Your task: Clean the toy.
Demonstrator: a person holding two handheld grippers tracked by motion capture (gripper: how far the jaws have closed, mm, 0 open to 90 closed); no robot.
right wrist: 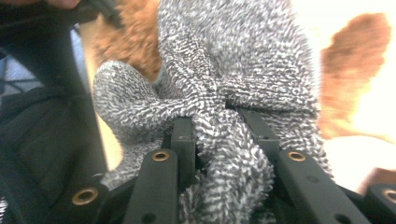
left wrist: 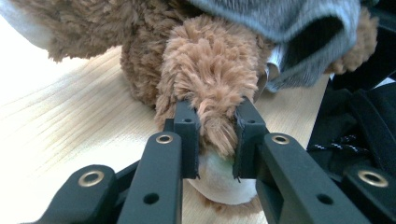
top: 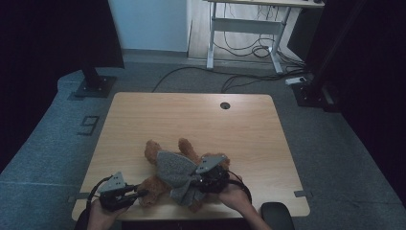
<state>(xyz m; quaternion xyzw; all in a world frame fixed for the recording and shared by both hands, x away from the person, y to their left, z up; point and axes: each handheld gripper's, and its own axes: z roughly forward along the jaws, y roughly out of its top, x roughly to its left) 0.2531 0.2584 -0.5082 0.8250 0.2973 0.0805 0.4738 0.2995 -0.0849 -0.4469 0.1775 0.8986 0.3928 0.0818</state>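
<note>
A brown plush bear (top: 187, 149) lies on the wooden table (top: 191, 115) near its front edge, partly covered by a grey knitted garment (top: 175, 167). My left gripper (top: 140, 192) at the front left is shut on one furry limb of the bear (left wrist: 212, 74), whose white sole bulges between the jaws. My right gripper (top: 200, 181) is shut on a bunched fold of the grey garment (right wrist: 224, 116), lifted slightly off the bear. The bear's body is largely hidden under the cloth.
A round cable hole (top: 225, 105) sits near the table's far edge. Beyond the table stand a white desk frame (top: 249, 28) with cables on the floor and a dark stand base (top: 95, 86) at the far left.
</note>
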